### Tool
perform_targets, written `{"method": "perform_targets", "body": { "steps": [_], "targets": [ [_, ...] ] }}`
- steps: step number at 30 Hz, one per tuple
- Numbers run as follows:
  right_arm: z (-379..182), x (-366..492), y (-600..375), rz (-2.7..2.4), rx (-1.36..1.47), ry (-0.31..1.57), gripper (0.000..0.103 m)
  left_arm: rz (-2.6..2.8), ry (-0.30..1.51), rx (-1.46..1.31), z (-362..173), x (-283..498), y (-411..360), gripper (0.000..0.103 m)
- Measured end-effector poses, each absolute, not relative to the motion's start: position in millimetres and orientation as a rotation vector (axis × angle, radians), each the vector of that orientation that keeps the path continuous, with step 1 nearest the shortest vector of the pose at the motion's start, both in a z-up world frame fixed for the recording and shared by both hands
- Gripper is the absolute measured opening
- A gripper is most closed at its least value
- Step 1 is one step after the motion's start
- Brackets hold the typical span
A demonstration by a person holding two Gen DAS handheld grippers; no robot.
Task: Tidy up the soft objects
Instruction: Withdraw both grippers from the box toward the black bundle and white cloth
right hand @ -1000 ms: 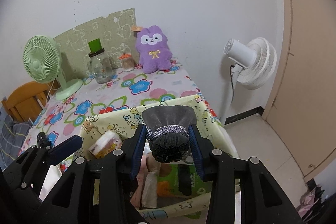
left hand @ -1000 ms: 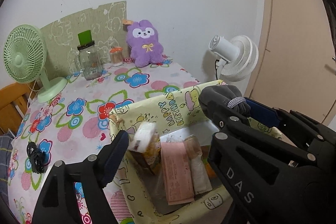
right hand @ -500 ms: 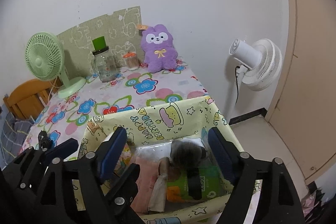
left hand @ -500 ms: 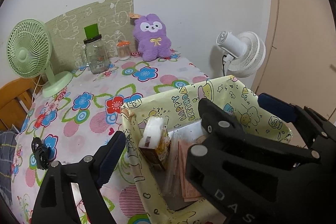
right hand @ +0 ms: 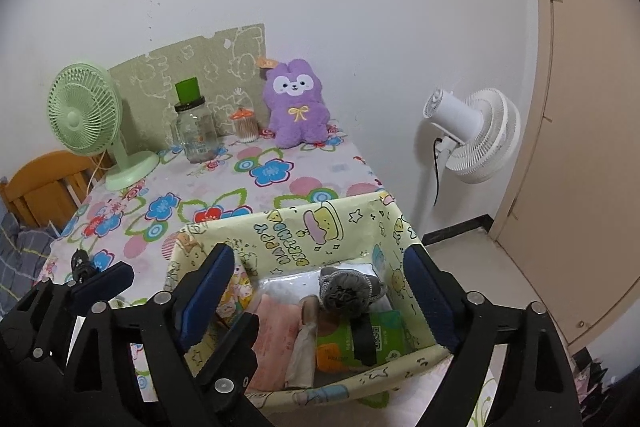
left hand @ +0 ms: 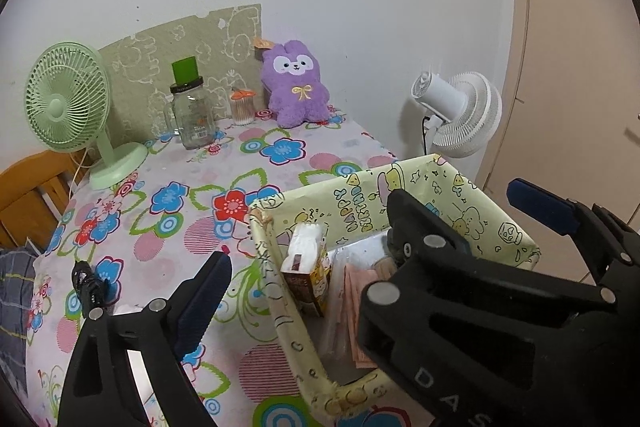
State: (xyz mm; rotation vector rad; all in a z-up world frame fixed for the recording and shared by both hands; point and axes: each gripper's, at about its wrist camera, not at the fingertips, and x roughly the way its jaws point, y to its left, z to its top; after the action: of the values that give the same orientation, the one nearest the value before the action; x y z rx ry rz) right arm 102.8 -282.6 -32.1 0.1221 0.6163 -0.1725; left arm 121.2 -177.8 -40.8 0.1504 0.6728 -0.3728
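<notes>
Both jaws opening with nothing between them, the right hand-held gripper (right hand: 320,291) and left hand-held gripper (left hand: 304,239) hover over the yellow fabric bin (right hand: 288,227) on the bench (right hand: 224,187), where the grey rolled sock (right hand: 346,291) lies atop packets, apparently stowed.

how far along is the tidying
Done: the grey sock lies in the box with pink cloths. In hand: nothing; right gripper and left gripper are opening, with nothing gripped. Possibly left: the purple plush by the wall.
</notes>
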Motion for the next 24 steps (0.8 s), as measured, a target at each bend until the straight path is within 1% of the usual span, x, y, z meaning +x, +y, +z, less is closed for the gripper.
{"method": "perform_targets", "body": {
  "steps": [2,8,24],
  "targets": [
    [-28.9,97.9,-278.7,-0.175,0.122,0.604,0.095,-0.370,0.666,0.150,-37.9,117.6,-173.9,0.095],
    [-20.2,86.4,-266.9,-0.165,0.115,0.590,0.097,-0.353,0.642,0.152,-30.1,105.3,-161.5,0.097],
    [-9.2,60.6,-225.0,-0.109,0.077,0.580,0.098,-0.304,0.613,0.131,-21.6,76.1,-119.0,0.098]
  ]
}}
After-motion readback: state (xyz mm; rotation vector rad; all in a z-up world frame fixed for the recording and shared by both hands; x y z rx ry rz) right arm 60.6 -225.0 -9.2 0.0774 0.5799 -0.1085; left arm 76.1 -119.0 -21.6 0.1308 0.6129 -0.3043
